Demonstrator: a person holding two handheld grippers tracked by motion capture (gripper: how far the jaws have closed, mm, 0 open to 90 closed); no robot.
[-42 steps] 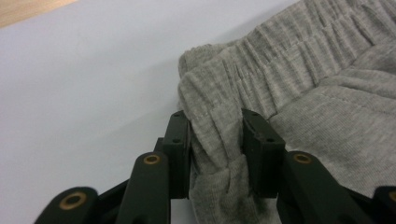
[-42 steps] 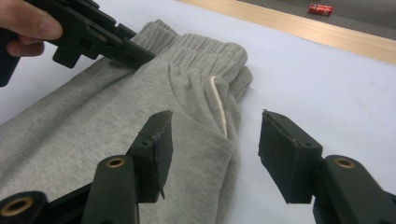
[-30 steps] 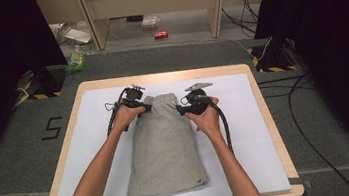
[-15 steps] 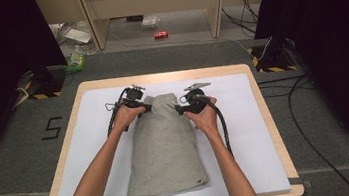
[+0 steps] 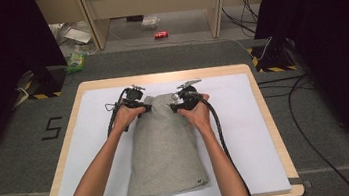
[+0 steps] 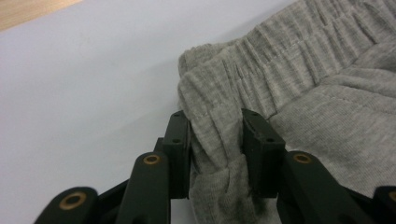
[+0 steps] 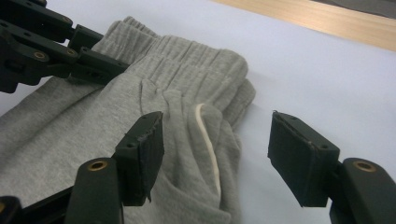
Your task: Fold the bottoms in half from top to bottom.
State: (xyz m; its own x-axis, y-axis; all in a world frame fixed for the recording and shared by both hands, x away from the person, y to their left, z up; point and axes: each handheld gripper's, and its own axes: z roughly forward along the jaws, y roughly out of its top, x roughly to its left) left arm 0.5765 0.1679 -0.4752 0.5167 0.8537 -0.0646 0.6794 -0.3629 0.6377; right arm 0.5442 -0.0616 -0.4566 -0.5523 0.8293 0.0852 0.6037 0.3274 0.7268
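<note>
A grey sweat garment [image 5: 163, 149] lies folded on a white sheet [image 5: 239, 125], its elastic waistband at the far end. My left gripper [image 5: 146, 107] is at the waistband's left corner. In the left gripper view its jaws [image 6: 215, 123] are shut on a bunched fold of the ribbed waistband [image 6: 299, 70]. My right gripper [image 5: 175, 107] is at the waistband's right corner. In the right gripper view it [image 7: 217, 121] stands open, with the garment's corner [image 7: 70, 126] and a white cord [image 7: 208, 140] between the pads, which do not touch them. The left gripper [image 7: 93, 60] shows at that view's upper left.
The sheet covers a wooden table [image 5: 268, 116], leaving bare rims at the sides and far edge. On the floor beyond lie a red can [image 5: 160, 34] and a green packet [image 5: 76, 59]. Cables [image 5: 309, 106] trail on the carpet at the right.
My right gripper has shifted a little leftward onto the waistband's right corner. The left gripper and the garment have stayed put.
</note>
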